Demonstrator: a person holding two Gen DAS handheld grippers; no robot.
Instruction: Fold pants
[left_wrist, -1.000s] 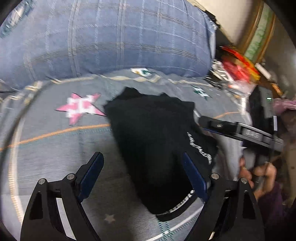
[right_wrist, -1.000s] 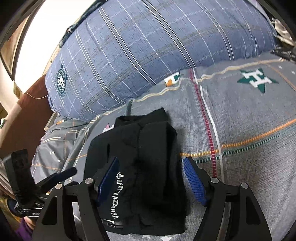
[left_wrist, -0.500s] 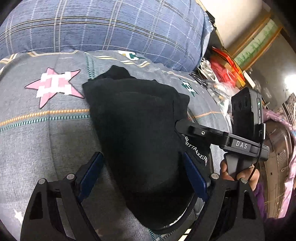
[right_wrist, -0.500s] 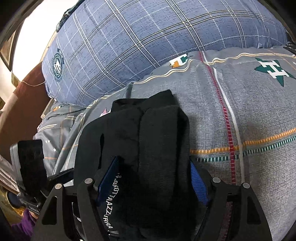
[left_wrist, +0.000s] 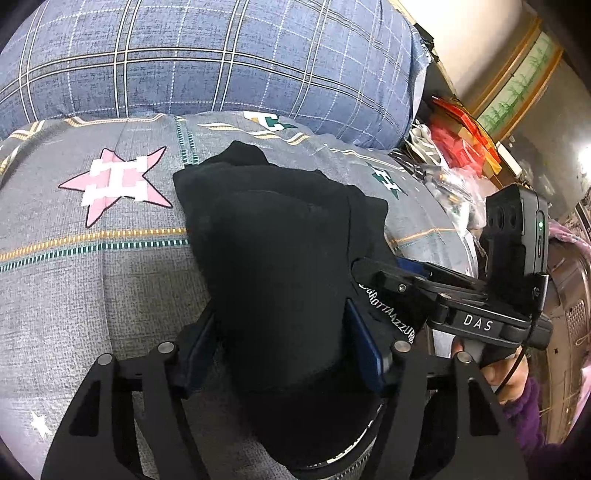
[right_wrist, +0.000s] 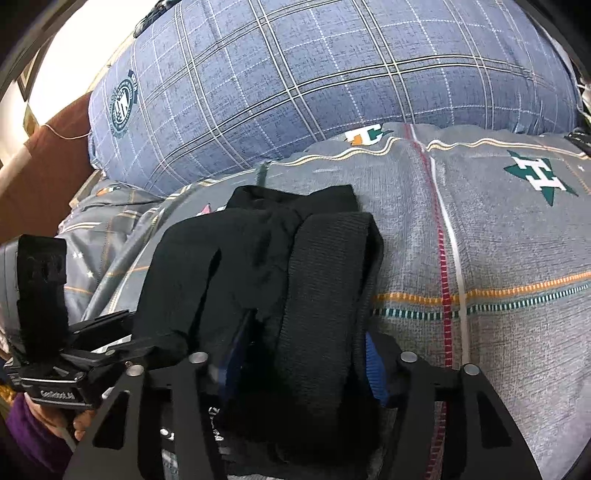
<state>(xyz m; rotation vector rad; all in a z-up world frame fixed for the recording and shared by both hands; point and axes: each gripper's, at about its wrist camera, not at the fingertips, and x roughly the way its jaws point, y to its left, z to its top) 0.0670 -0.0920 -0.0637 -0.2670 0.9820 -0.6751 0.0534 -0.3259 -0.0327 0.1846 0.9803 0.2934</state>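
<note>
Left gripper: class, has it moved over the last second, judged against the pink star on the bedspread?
Yes. The left gripper has advanced over the black pants, closing around them, while the pink star slid upward.

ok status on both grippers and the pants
Left gripper and right gripper both just closing, fingers pressing folded black pants. Pants bundled on grey bedspread. Nothing in the way.

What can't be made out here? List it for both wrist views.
- Left wrist view: the near end of the black pants runs under the left claw and off the bottom edge.
- Left wrist view: the right claw tips are buried in the fabric.
- Right wrist view: the right claw left pad is blurred; the waistband lettering is hidden beneath the frame.
</note>
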